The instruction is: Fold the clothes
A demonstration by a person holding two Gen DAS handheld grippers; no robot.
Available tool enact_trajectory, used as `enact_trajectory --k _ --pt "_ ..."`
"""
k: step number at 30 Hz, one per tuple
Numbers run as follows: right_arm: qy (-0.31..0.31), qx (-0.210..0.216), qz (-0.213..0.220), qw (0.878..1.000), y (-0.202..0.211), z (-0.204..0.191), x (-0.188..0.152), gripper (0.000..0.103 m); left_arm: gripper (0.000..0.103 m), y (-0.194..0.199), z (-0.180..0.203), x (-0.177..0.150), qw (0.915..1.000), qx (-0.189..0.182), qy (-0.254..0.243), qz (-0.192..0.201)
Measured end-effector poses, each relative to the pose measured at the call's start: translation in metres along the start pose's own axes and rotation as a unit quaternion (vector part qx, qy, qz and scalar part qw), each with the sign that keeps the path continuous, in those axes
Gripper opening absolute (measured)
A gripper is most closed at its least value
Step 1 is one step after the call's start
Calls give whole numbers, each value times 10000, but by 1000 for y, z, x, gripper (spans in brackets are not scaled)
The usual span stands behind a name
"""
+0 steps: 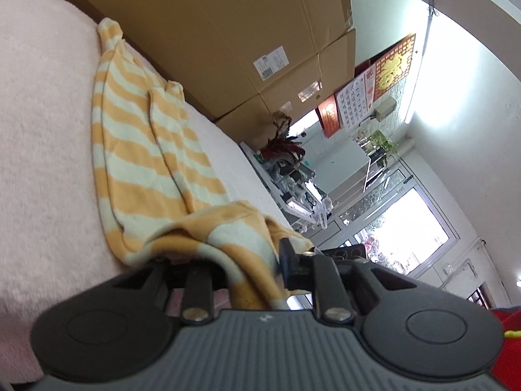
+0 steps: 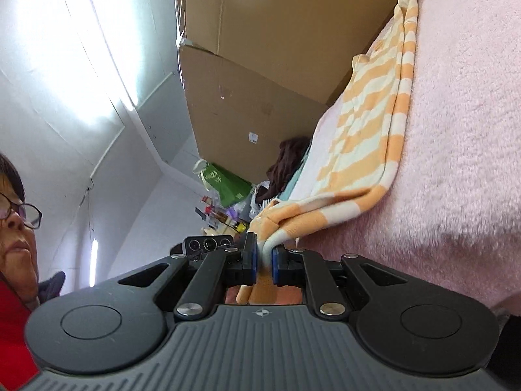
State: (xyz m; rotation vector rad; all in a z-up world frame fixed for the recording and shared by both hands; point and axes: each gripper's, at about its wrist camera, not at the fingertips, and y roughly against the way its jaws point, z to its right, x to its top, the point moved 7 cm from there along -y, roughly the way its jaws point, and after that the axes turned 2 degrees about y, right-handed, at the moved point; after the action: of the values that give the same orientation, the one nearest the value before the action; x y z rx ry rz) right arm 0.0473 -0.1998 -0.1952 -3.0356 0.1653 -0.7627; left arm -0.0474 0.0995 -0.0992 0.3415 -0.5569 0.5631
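An orange-and-white striped garment lies lengthwise on a pink fleece blanket. Its near end is bunched and lifted into my left gripper. The cloth fills the gap against the blue pad and hides the other finger. In the right wrist view the same garment runs along the blanket. My right gripper is shut on its near corner, a thin fold pinched between the two blue pads. Both grippers hold the garment's near edge, raised off the blanket.
Tall cardboard boxes stand right behind the blanket. Cluttered shelves and a green bag lie beyond the far ends. A person in red is at the left edge. Windows are bright.
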Motion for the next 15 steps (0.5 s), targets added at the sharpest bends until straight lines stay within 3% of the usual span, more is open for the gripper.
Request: enact_trajectory --k 4,6,8,15 --pt "-372 -50 347 9987 -2 18 17 13 19 -13 -16 20 9997 222 118 -27" --pt "-427 -101 389 9983 -4 23 22 14 27 -19 -22 28 9994 258 194 -91" --pt "-357 -67 381 9986 -7 21 26 21 33 -22 -26 34 9992 260 257 -150" --pt "-442 -324 367 9978 -16 18 46 36 70 -28 -33 59 9985 399 228 -308"
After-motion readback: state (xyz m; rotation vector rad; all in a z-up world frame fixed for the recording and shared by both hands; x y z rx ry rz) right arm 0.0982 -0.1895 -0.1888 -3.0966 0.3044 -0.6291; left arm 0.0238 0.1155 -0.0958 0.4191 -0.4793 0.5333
